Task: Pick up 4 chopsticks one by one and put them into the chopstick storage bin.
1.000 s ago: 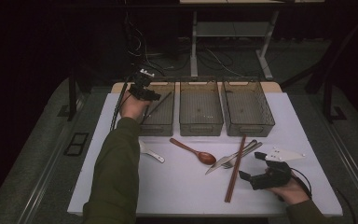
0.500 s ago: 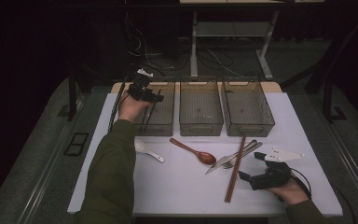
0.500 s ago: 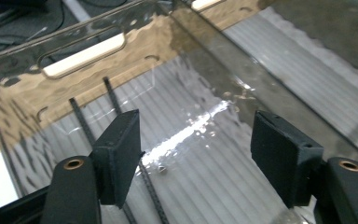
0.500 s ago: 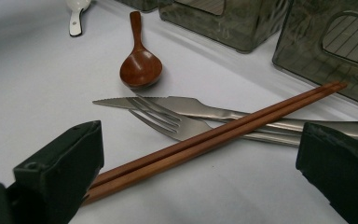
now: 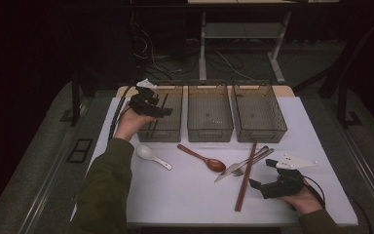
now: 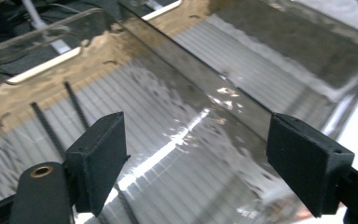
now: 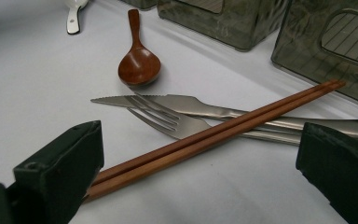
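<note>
The black chopsticks (image 6: 70, 116) lie side by side, slanted, on the ribbed floor of the left smoky bin (image 5: 171, 127). The brown wooden chopsticks (image 7: 214, 136) lie paired on the white table — crossing the fork (image 7: 168, 119) and knife (image 7: 191, 105).

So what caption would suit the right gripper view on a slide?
Open tongs straddle wooden chopsticks lying across a fork and knife.

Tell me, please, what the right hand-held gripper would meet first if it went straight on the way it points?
Most likely the brown chopsticks, which lie between its open jaws; the fork and knife lie just beyond.
</note>
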Demonstrator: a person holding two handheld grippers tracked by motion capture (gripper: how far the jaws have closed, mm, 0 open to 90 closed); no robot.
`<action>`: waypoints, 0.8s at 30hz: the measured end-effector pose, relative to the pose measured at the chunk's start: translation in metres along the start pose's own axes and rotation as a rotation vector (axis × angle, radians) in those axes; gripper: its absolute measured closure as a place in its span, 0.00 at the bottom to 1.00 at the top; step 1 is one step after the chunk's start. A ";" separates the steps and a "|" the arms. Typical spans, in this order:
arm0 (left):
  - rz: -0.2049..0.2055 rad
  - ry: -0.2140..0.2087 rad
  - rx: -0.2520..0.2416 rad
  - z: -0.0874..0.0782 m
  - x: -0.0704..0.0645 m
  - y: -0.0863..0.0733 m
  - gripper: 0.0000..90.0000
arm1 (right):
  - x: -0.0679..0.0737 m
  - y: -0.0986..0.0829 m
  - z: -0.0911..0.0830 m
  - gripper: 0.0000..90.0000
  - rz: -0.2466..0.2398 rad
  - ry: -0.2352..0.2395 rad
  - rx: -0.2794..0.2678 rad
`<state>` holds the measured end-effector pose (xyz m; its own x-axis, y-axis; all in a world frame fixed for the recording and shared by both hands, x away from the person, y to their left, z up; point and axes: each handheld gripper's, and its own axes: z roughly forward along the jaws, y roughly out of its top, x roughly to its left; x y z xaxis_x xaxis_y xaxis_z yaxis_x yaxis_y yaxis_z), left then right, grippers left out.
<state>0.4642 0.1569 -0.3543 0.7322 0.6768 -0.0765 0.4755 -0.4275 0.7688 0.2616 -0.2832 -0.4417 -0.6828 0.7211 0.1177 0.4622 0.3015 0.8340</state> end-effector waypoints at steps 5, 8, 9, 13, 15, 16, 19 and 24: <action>0.023 -0.026 -0.023 -0.011 -0.016 -0.012 0.19 | 0.000 0.000 0.000 0.01 0.002 -0.001 0.001; 0.048 -0.032 -0.019 -0.018 -0.026 -0.023 0.17 | 0.000 0.000 0.000 0.01 0.003 -0.002 0.003; 0.060 -0.032 -0.013 -0.020 -0.029 -0.026 0.16 | 0.000 0.000 0.000 0.01 0.003 -0.002 0.005; 0.082 -0.044 -0.016 -0.028 -0.044 -0.039 0.15 | 0.000 0.000 0.001 0.01 0.006 -0.007 0.012; 0.084 -0.048 -0.022 -0.030 -0.052 -0.045 0.15 | 0.000 0.000 0.001 0.01 0.008 -0.010 0.014; 0.087 -0.049 -0.024 -0.032 -0.055 -0.049 0.15 | 0.000 0.000 0.001 0.01 0.010 -0.010 0.015; 0.097 -0.054 -0.028 -0.033 -0.066 -0.060 0.15 | -0.001 0.000 0.001 0.01 0.022 -0.017 0.022; 0.112 -0.056 -0.030 -0.034 -0.085 -0.080 0.14 | -0.002 0.001 0.000 0.01 0.033 -0.022 0.038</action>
<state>0.3475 0.1538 -0.3877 0.8064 0.5910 -0.0239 0.3750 -0.4796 0.7934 0.2633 -0.2846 -0.4413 -0.6546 0.7442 0.1328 0.5059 0.3007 0.8085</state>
